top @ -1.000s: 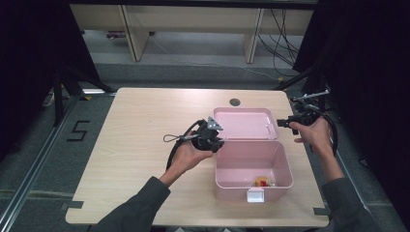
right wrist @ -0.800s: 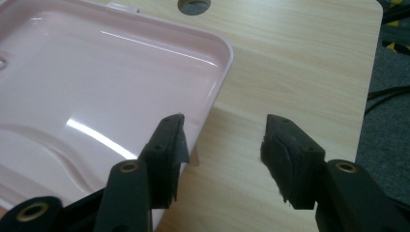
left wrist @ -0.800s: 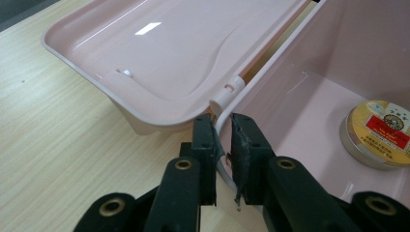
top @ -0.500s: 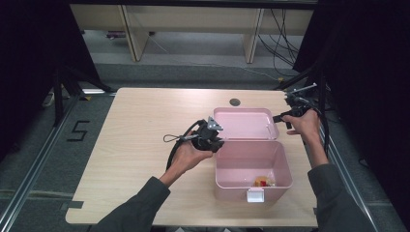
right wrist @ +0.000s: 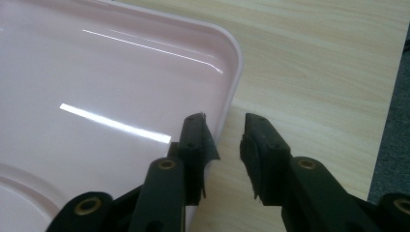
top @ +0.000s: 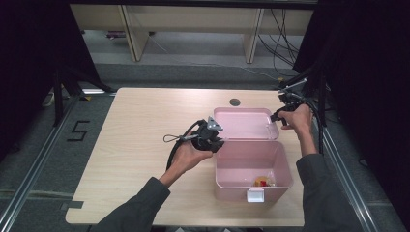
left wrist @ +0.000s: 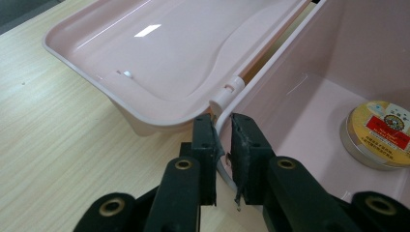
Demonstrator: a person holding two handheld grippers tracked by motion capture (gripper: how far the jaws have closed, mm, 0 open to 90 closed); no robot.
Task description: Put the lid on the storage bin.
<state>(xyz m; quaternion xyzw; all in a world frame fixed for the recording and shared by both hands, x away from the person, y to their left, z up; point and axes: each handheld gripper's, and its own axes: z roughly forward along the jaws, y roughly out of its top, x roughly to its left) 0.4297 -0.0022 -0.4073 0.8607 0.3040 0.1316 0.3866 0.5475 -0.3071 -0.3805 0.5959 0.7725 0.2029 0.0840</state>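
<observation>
A pink plastic box (top: pixel 237 188) stands open on the table, its lid (top: pixel 244 123) folded back flat behind it. Inside lies a round tin (top: pixel 262 181) with a yellow and red label, also seen as the tin (left wrist: pixel 379 133) on the box floor. My left gripper (top: pixel 217 142) is at the box's left wall near the hinge; in its own view the left gripper (left wrist: pixel 223 123) is shut on the thin rim of that wall. My right gripper (top: pixel 276 116) is at the lid's right edge. There the right gripper (right wrist: pixel 225 125) is open, one jaw over the lid (right wrist: pixel 96 96) and one outside its rim.
The wooden table (top: pixel 145 121) has bare surface left of the box. A small round grommet (top: pixel 235 102) sits just behind the lid. A white latch (top: pixel 255 195) hangs on the box's front wall. Dark floor and shelving lie beyond the far edge.
My right gripper has moved left from beside the box to the lid's right edge. The left gripper has stayed on the box rim.
</observation>
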